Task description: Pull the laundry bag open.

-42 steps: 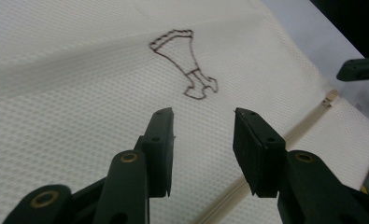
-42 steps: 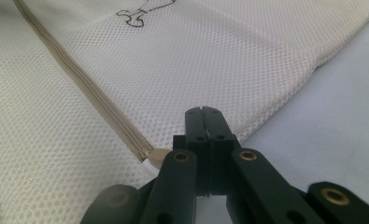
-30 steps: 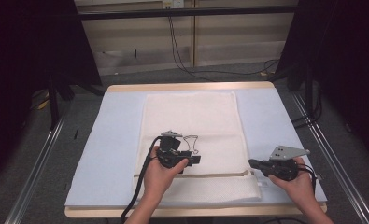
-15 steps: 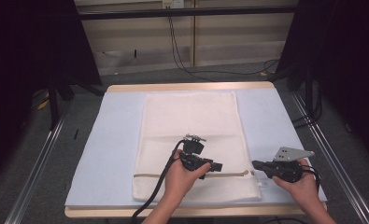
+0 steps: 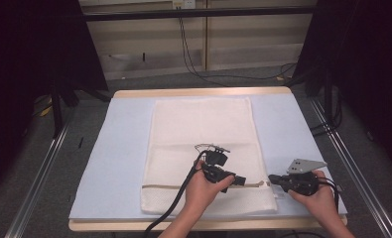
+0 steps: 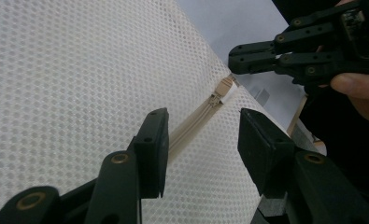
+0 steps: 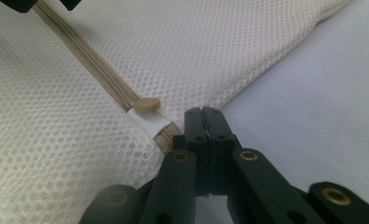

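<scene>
We're mid-zip on the mesh bag [image 5: 203,148]: right gripper [image 7: 203,116] clamped on its zipper-end corner, left gripper [image 6: 201,135] jaws apart astride the zipper [image 6: 196,119]. Next we reach the slider [image 6: 216,99] and pinch it.

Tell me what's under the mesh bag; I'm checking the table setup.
The mesh bag lies flat on a pale blue mat, which covers a wooden table whose edge shows beyond the mat. The part of the mat under the bag is covered, so anything there is hidden.
</scene>
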